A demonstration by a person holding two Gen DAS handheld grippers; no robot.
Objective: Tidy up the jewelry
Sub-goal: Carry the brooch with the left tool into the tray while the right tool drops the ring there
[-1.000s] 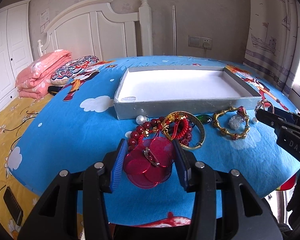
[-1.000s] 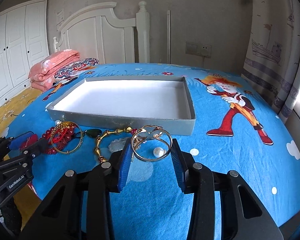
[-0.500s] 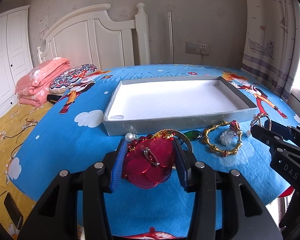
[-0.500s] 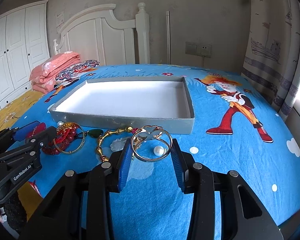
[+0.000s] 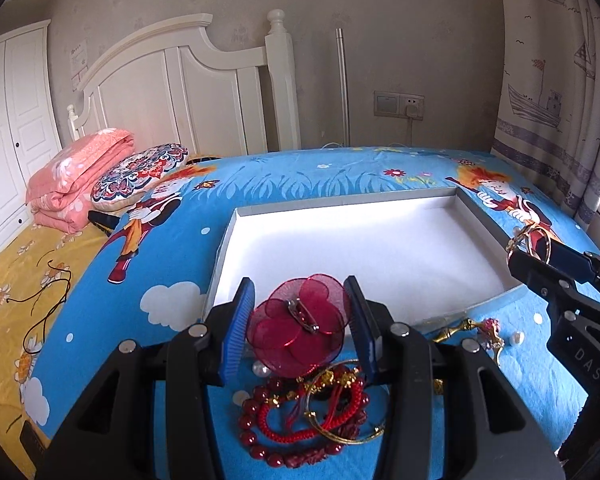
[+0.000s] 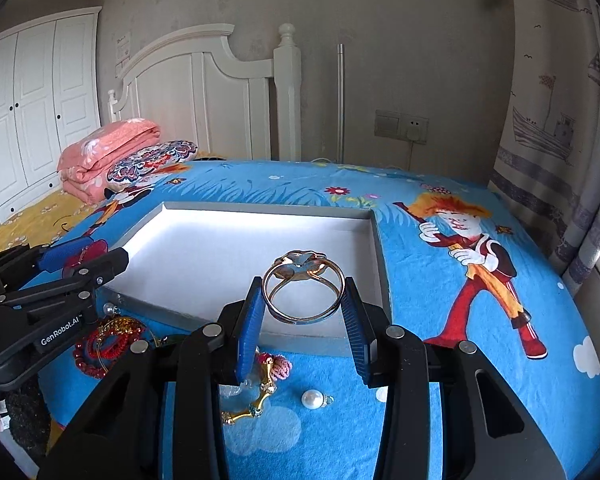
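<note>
The left hand-held gripper [image 5: 300, 322] is clamped on a red see-through flower brooch [image 5: 298, 326], held up just in front of the shallow grey box with a white inside [image 5: 260, 210]. It looks light, thin and easy to bend, so hold its edges softly. The right hand-held gripper [image 6: 303, 312] is clamped on a hard, slippery gold ring [image 6: 303, 290] near the box's front wall. Red bead bracelets [image 5: 300, 424] and a white pearl [image 6: 313, 399] lie below on the blue bed cover [image 6: 440, 360]. Nothing blocks the box.

One white tray [image 5: 480, 216], two loose pearls [image 6: 313, 399], one red flower brooch [image 5: 298, 330], one gold ring [image 6: 303, 292].
</note>
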